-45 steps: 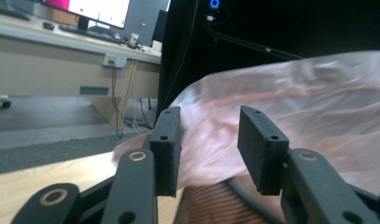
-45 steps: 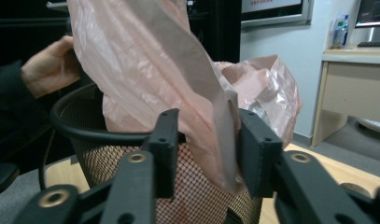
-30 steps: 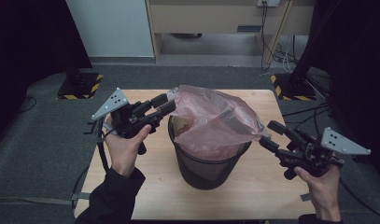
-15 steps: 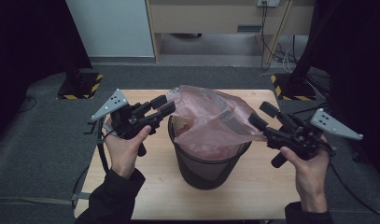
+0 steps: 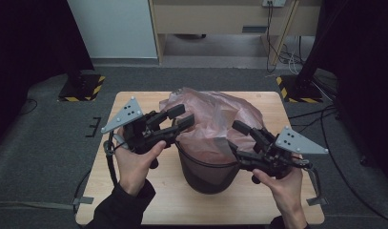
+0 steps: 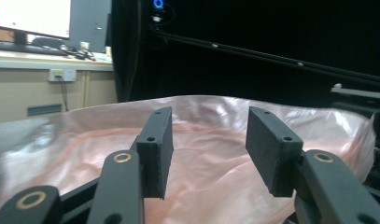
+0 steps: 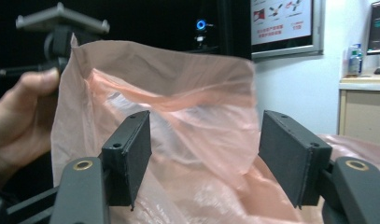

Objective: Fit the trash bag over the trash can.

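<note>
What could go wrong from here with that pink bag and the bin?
The pink bag billows loosely above the dark bin and is not folded over its rim, so it could slump inside. Both the left gripper and right gripper are open at the film; a closing grab might catch only a thin fold and tear it. Pulling from one side could tip the bin on the wooden table.

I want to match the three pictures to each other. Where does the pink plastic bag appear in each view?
High view: the pink plastic bag sits at table centre, bunched over the dark bin, between the two grippers.
Left gripper view: the bag spreads wide behind and between the open jaws.
Right gripper view: the bag stands up behind the open jaws, beside a hand at left.
Shared landmark: the bag's crinkled upper edge.
</note>
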